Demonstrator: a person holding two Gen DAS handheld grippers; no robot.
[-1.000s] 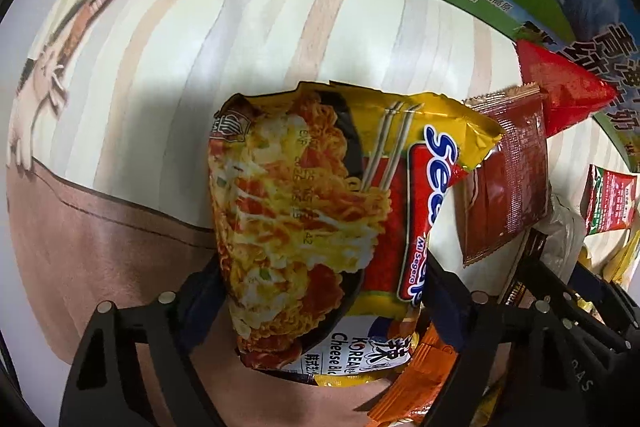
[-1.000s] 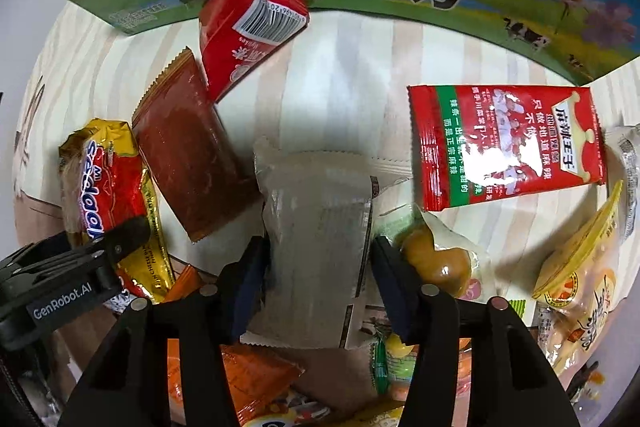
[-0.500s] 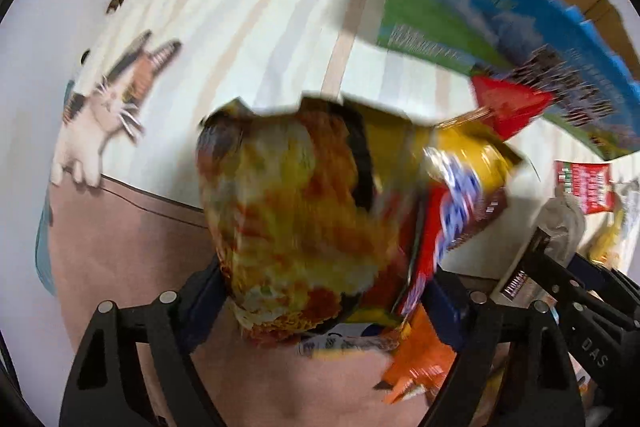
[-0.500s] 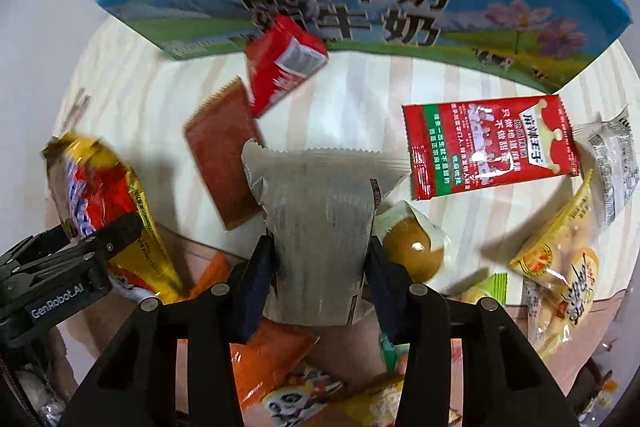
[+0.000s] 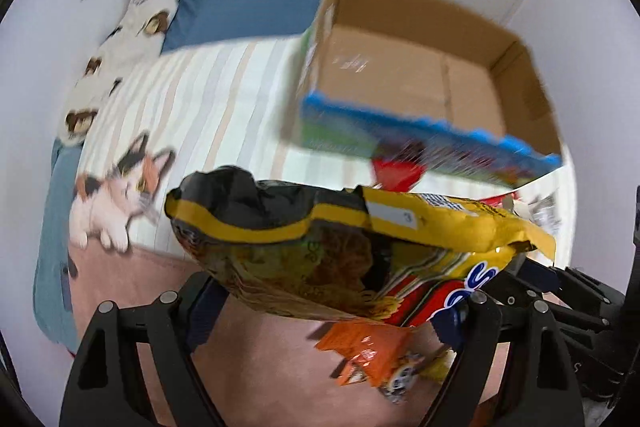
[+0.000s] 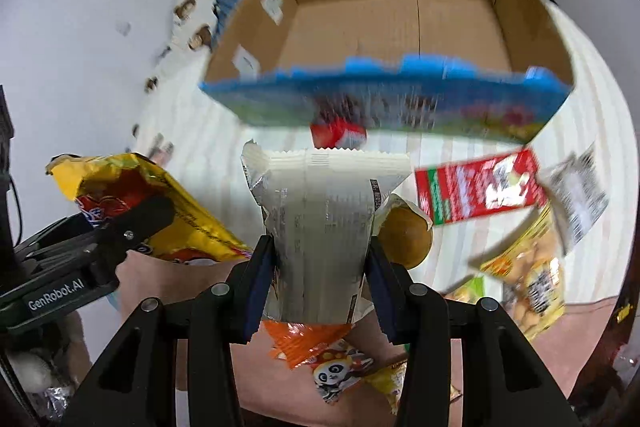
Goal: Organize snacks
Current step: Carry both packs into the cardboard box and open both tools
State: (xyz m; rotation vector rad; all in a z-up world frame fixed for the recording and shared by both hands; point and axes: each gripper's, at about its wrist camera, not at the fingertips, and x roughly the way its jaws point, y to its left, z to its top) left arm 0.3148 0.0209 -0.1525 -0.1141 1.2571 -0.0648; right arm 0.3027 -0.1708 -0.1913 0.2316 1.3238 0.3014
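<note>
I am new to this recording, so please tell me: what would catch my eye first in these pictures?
First, the two held snacks: the left gripper grips a yellow noodle pack, and the right gripper grips a silver packet, both lifted above the bed. Behind them stands the open cardboard box, with nothing visible inside. More snacks lie scattered in front of it, such as a red sachet.

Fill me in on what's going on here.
Snacks are being sorted on a striped bed. The left gripper is clamped on a yellow instant-noodle packet, and the right gripper on a silvery-white foil packet. Both are raised and face the open cardboard box with a blue printed front, which looks empty. Other packets lie on the bed.
</note>
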